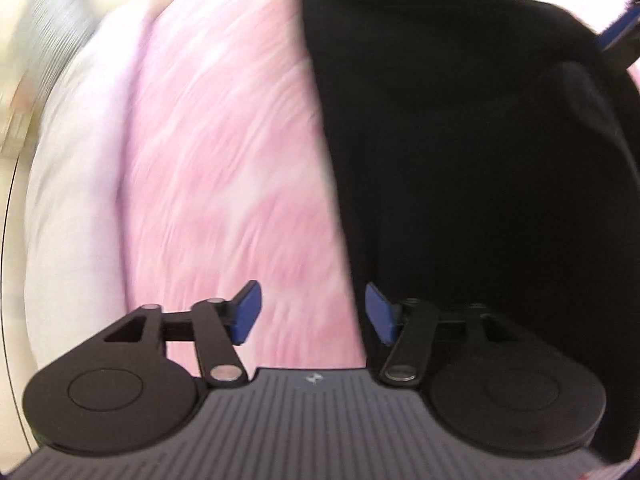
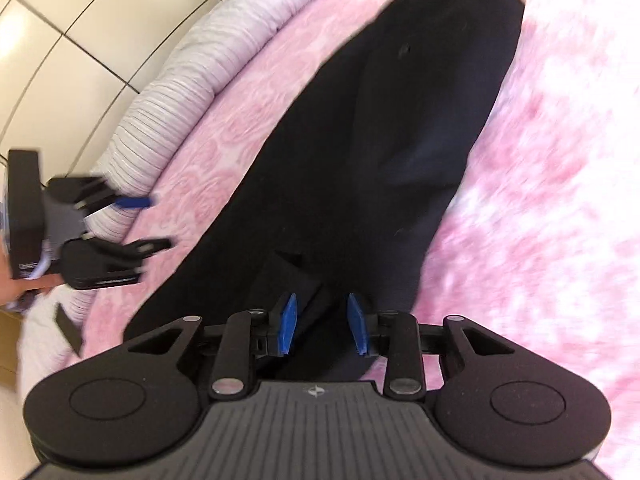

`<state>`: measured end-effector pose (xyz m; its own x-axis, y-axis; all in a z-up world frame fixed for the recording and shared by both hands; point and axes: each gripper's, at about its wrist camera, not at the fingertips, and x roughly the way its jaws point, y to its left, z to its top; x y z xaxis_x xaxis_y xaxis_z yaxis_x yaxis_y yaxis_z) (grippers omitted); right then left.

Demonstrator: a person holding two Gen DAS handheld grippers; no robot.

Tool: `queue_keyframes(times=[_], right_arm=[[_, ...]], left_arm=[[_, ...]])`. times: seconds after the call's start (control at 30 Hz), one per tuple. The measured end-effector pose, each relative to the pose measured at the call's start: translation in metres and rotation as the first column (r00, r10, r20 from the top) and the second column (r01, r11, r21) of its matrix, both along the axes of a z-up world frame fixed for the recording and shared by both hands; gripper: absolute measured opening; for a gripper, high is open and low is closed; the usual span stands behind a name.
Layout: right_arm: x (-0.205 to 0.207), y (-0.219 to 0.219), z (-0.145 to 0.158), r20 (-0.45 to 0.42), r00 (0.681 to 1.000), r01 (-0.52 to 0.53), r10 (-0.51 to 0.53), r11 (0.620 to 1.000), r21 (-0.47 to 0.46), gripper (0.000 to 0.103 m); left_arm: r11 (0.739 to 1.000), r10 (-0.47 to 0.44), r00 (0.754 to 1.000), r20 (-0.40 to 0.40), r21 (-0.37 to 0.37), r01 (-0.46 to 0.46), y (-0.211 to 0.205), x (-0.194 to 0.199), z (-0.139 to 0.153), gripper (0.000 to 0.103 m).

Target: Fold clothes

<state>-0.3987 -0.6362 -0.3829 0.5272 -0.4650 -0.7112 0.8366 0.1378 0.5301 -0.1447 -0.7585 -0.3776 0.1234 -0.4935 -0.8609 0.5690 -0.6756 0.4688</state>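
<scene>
A black garment (image 2: 380, 140) lies as a long folded strip on a pink patterned bed cover (image 2: 540, 160). My right gripper (image 2: 323, 324) hovers over the strip's near end, open, with black cloth below the gap between its blue pads. My left gripper (image 1: 314, 312) is open too. It sits at the left edge of the black garment (image 1: 460, 160), with the pink cover (image 1: 220, 160) showing between its pads. In the right wrist view the left gripper (image 2: 148, 224) appears at the far left, beside the garment. A blue part of the right gripper (image 1: 616, 36) shows at the left wrist view's top right.
A pale lilac ribbed quilt (image 2: 180, 72) runs along the bed's edge, seen also as a blurred pale quilt band (image 1: 72, 160). Beyond it is a cream tiled floor (image 2: 60, 40). A person's hand (image 2: 16, 288) holds the left gripper at the frame's left edge.
</scene>
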Motion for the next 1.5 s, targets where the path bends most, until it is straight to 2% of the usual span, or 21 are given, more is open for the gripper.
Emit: queue_keyframes(times=[0.1,0.23,0.33,0.4,0.43,0.47,0.5,0.57,0.6,0.63,0.67,0.77,0.93,1.0,1.1,1.23,1.3,1.33,1.37,1.4,1.5], right_arm=[[0.027,0.015,0.015,-0.025,0.993,-0.12,0.118,0.989,-0.083,0.036],[0.068,0.018,0.009,-0.05,0.965,-0.261,0.257,0.956,-0.137,0.036],[0.081,0.011,-0.011,-0.143,0.95,-0.291,0.278,0.953,-0.082,0.031],[0.088,0.012,-0.015,-0.228,0.931,-0.304,0.285,0.951,-0.053,0.026],[0.093,0.02,-0.007,-0.273,0.915,-0.33,0.297,0.94,-0.085,0.032],[0.099,0.03,0.002,-0.306,0.899,-0.362,0.315,0.925,-0.112,0.039],[0.107,0.041,0.01,-0.321,0.882,-0.402,0.345,0.906,-0.132,0.042],[0.126,0.065,0.025,-0.352,0.845,-0.48,0.403,0.861,-0.166,0.046],[0.141,0.079,0.029,-0.367,0.823,-0.519,0.434,0.837,-0.173,0.046],[0.158,0.094,0.032,-0.384,0.799,-0.556,0.463,0.812,-0.178,0.047],[0.176,0.109,0.031,-0.403,0.774,-0.591,0.489,0.786,-0.181,0.047],[0.23,0.155,0.025,-0.478,0.688,-0.687,0.547,0.703,-0.185,0.047],[0.316,0.207,-0.008,-0.635,0.544,-0.792,0.548,0.586,-0.171,0.052],[0.335,0.213,-0.027,-0.703,0.493,-0.8,0.512,0.584,-0.136,0.057],[0.343,0.218,-0.046,-0.804,0.416,-0.816,0.424,0.565,-0.124,0.049],[0.325,0.208,-0.044,-0.813,0.413,-0.827,0.411,0.544,-0.146,0.032],[0.323,0.197,-0.037,-0.777,0.446,-0.814,0.444,0.563,-0.146,0.02],[0.322,0.191,-0.032,-0.754,0.468,-0.804,0.461,0.576,-0.147,0.015],[0.319,0.185,-0.026,-0.726,0.493,-0.793,0.48,0.591,-0.148,0.012],[0.316,0.181,-0.02,-0.701,0.511,-0.788,0.497,0.597,-0.151,0.012],[0.305,0.172,0.001,-0.647,0.537,-0.795,0.542,0.582,-0.172,0.012]], left_arm=[[0.964,0.262,0.959,-0.104,0.065,-0.256,0.014,0.057,0.005,0.059],[0.84,0.542,0.809,-0.227,0.19,-0.509,0.037,0.123,-0.01,0.059],[0.75,0.661,0.698,-0.275,0.261,-0.608,0.058,0.159,-0.023,0.059],[0.713,0.701,0.646,-0.302,0.288,-0.639,0.082,0.177,-0.023,0.059],[0.712,0.702,0.64,-0.312,0.285,-0.642,0.092,0.182,-0.02,0.058],[0.73,0.683,0.66,-0.313,0.261,-0.632,0.1,0.186,-0.017,0.058],[0.771,0.636,0.713,-0.296,0.213,-0.6,0.105,0.184,-0.015,0.058],[0.903,0.429,0.882,-0.195,0.065,-0.425,0.126,0.169,-0.013,0.059],[0.958,0.284,0.952,-0.115,-0.007,-0.286,0.141,0.159,-0.015,0.059],[0.99,0.127,0.991,-0.035,-0.057,-0.129,0.157,0.15,-0.019,0.059],[0.996,-0.026,0.999,0.041,-0.088,0.03,0.171,0.142,-0.025,0.06],[0.93,-0.328,0.929,0.172,-0.116,0.349,0.202,0.133,-0.042,0.061],[0.851,-0.47,0.852,0.231,-0.138,0.507,0.208,0.133,-0.068,0.065],[0.805,-0.526,0.805,0.274,-0.147,0.575,0.21,0.135,-0.08,0.066],[0.744,-0.578,0.748,0.325,-0.167,0.647,0.207,0.14,-0.092,0.067],[0.664,-0.635,0.676,0.374,-0.185,0.725,0.196,0.14,-0.101,0.067],[0.644,-0.661,0.652,0.371,-0.165,0.747,0.187,0.138,-0.103,0.061],[0.647,-0.672,0.649,0.356,-0.143,0.749,0.182,0.136,-0.102,0.052],[0.656,-0.681,0.651,0.337,-0.116,0.746,0.177,0.133,-0.1,0.028],[0.661,-0.683,0.654,0.325,-0.105,0.743,0.174,0.133,-0.096,0.018],[0.674,-0.676,0.668,0.311,-0.107,0.731,0.175,0.134,-0.079,0.008]])
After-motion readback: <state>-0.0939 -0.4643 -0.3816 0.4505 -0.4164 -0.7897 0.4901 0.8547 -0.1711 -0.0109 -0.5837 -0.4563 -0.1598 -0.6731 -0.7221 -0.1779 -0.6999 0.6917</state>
